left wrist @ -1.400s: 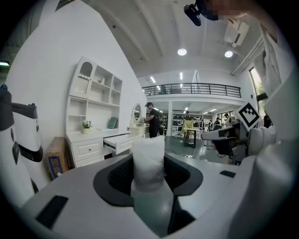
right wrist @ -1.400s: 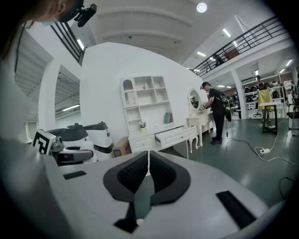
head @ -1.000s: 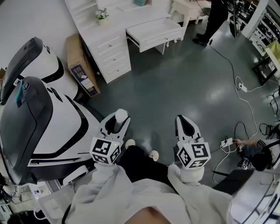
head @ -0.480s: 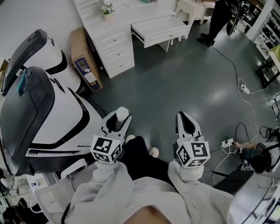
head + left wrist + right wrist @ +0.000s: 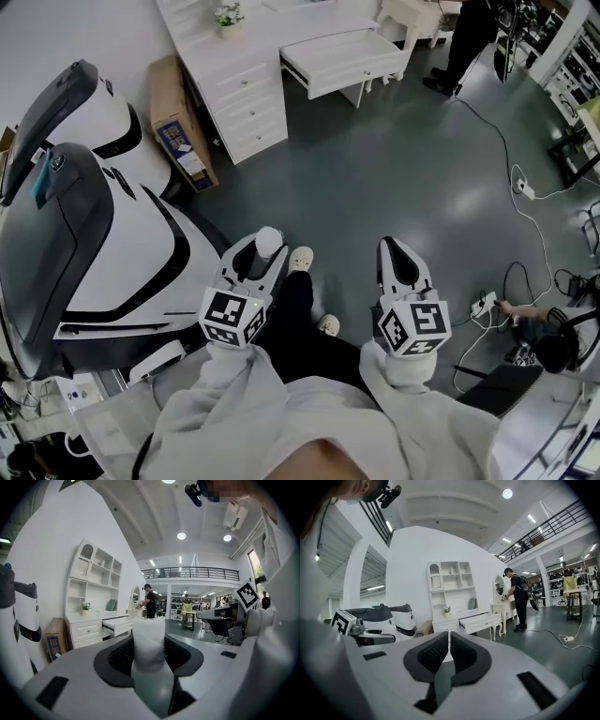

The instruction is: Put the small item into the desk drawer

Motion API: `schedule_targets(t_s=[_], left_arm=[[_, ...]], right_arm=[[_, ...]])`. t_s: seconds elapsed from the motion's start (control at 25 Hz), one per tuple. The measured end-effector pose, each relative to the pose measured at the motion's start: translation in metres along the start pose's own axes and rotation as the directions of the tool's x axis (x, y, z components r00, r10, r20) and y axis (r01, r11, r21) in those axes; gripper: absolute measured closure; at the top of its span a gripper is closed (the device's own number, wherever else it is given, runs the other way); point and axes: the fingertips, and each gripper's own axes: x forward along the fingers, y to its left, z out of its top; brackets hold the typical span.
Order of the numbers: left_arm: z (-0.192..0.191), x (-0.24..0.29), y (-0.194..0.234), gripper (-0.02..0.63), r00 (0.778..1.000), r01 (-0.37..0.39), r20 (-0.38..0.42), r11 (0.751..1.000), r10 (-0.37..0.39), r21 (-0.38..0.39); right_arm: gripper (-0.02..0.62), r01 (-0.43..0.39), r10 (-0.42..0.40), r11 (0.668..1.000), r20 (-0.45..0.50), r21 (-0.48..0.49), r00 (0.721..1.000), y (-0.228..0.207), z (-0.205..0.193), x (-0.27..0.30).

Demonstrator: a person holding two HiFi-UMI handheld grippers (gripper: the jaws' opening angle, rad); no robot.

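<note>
Nearest, pale loose sleeves [image 5: 234, 412] and two marker cubes [image 5: 230, 319], black squares on white. In the left tongs [image 5: 266, 247], the small item [image 5: 149, 639]: soft, white and crinkly like a little pouch, upright, pinched between two dark ribbed pads inside a smooth pale shell, top poking out above the pads. On the right tongs [image 5: 449, 648], the same ribbed black pads, drawn almost together, only a thin slit between, nothing in it.

Just beside the left tongs in the head view, a white clog [image 5: 300, 258]; a second clog [image 5: 328, 326] between the two tongs, lower down. Underfoot, a dark grey-green floor [image 5: 403, 178], glossy, with lamp glare.

To the left, close by, a big rounded machine [image 5: 103, 253] in white and charcoal panels, smooth and hard. Beyond it, a brown cardboard box [image 5: 176, 131] on edge against the white bench [image 5: 239, 89], panelled, with knobbed fronts. One drawer [image 5: 339, 58] pulled out, well apart from the small item, open floor between. On the bench top, a small potted plant [image 5: 228, 17].

Off to the right, white cables [image 5: 536, 225] and a power strip [image 5: 486, 305], near a seated person's hand [image 5: 512, 304]. Farthest, by a little white dressing table [image 5: 405, 19], a person in black [image 5: 466, 37], standing.
</note>
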Motion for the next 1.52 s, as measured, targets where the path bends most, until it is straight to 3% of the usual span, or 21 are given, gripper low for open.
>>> schedule_targets(t_s=[0.6,1.0,1.52], left_arm=[[0.04,0.086,0.044,0.414,1.0,0.014,0.019,1.0,-0.014,0.02],[0.071,0.15,0.093,0.414,1.0,0.005,0.021,0.999,-0.006,0.043],[0.1,0.207,0.159,0.414,0.999,0.036,0.029,0.998,-0.038,0.058]], right_arm=[[0.557,-0.011,0.011,1.0,-0.007,-0.019,1.0,-0.032,0.04,0.079],[0.557,-0.001,0.001,1.0,0.007,-0.015,1.0,-0.065,0.076,0.155],[0.557,0.021,-0.021,1.0,-0.003,0.022,1.0,-0.072,0.099,0.238]])
